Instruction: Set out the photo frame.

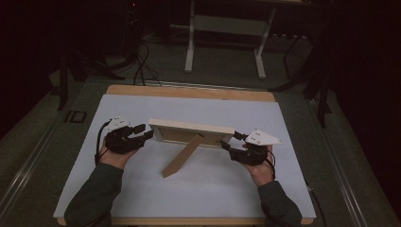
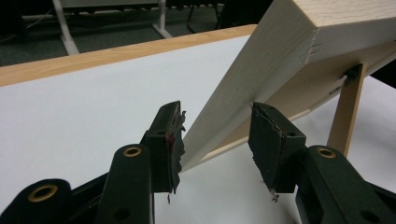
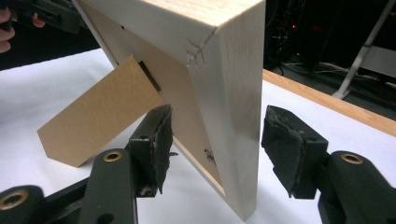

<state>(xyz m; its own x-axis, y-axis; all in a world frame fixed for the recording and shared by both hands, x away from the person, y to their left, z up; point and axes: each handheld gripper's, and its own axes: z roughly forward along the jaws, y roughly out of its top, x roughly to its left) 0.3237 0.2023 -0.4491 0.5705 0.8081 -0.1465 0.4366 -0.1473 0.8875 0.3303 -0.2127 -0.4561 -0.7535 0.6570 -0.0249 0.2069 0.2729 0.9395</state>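
We see a wooden picture frame [image 1: 191, 126] standing on the white surface [image 1: 142, 189], its back turned toward the person and its cardboard prop leg [image 1: 182, 157] angled out from that back, the leg's foot on the surface. The frame leans slightly away from the person, resting on its lower edge and on the leg.

Our left claw [image 1: 143, 133] sits at the frame's left end. In the left gripper view [image 2: 215, 135] its two jaws stand spread on either side of the frame's end edge. The padded face of one finger [image 2: 175, 140] lies right at the wood, so close that we cannot tell whether it touches; the other finger [image 2: 266, 140] stands clear of the frame's back, with a gap between them.

Our right claw [image 1: 233, 141] sits at the frame's right end. In the right gripper view [image 3: 215, 149] its jaws are spread wide around the frame's end edge, both pads apart from the wood, a gap showing on each side. The same view shows the prop leg [image 3: 100, 116] hinged to the frame's back, and the other hand's fingers [image 3: 5, 28] beyond the frame's far end.

Neither claw pinches the frame; it stands between them on its own.
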